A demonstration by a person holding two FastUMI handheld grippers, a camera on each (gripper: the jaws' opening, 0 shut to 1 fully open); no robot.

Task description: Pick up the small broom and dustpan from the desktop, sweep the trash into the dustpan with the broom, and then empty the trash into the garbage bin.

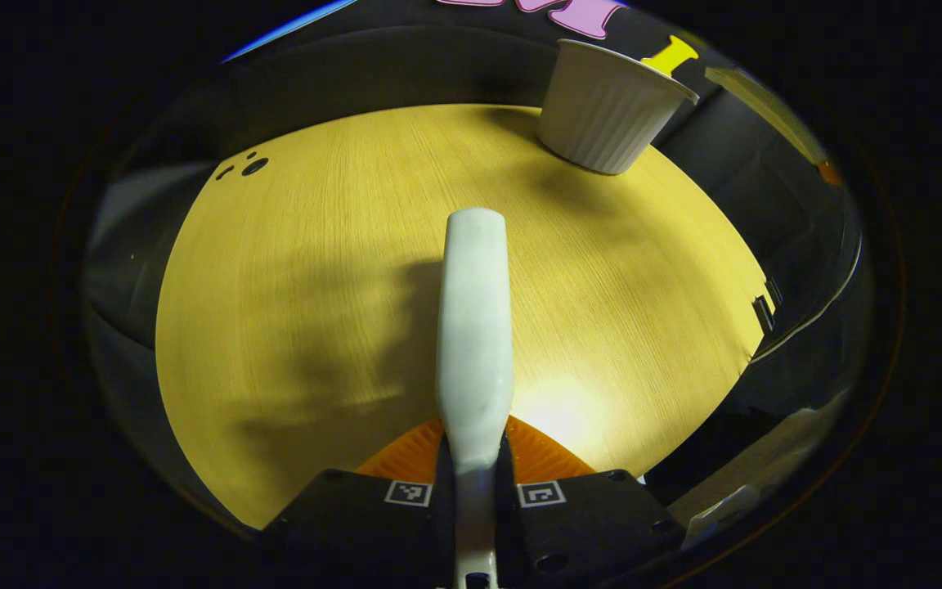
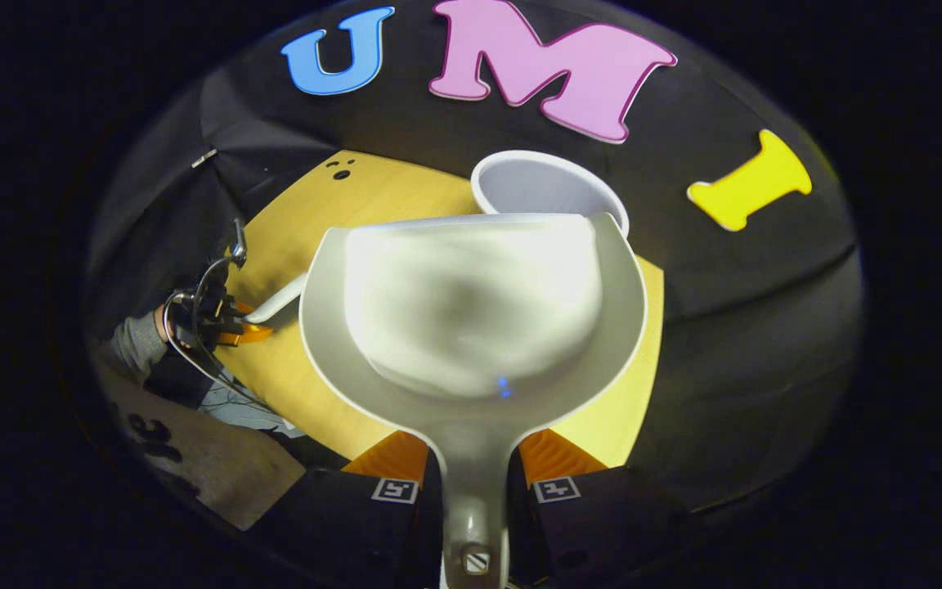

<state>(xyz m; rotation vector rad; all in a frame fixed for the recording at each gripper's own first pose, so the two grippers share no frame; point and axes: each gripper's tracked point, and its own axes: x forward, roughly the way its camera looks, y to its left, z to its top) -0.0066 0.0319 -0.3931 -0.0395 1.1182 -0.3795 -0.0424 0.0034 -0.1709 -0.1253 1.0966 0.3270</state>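
- left gripper [image 1: 473, 483] is clamping on the broom [image 1: 475, 327]: both fingers are pressing its white handle from either side, low in the left gripper view
- broom is sticking forward over the wooden desktop [image 1: 291, 311]; rounded tip is showing, bristle end is not making itself out here, and the handle's near end is getting cut off at the bottom edge
- garbage bin [image 1: 606, 110] is standing upright at the far edge of the desktop, up and right of the broom tip, well apart from it; ribbed white wall is facing the camera, its inside is hidden from this angle
- shadows are lying across the desktop left of the broom; small dark marks [image 1: 246, 166] near the far left edge are too small to tell
- right gripper [image 2: 475, 483] is gripping the dustpan [image 2: 475, 303] by its handle, a finger pressing on each side; handle end is running off the bottom
- dustpan scoop is facing the camera and covering most of the desktop [image 2: 373, 192] behind it; its inside is glaring bright, cannot tell if any trash is lying in it
- garbage bin [image 2: 549, 184] is peeking over the dustpan's far rim, open mouth showing, lower part hidden by the pan; cannot tell if they are touching
- in the right gripper view the left gripper [image 2: 222, 319] is showing far off at left, a person's sleeve [image 2: 137, 343] behind it, holding the broom [image 2: 279, 304], whose far part is hidden behind the dustpan
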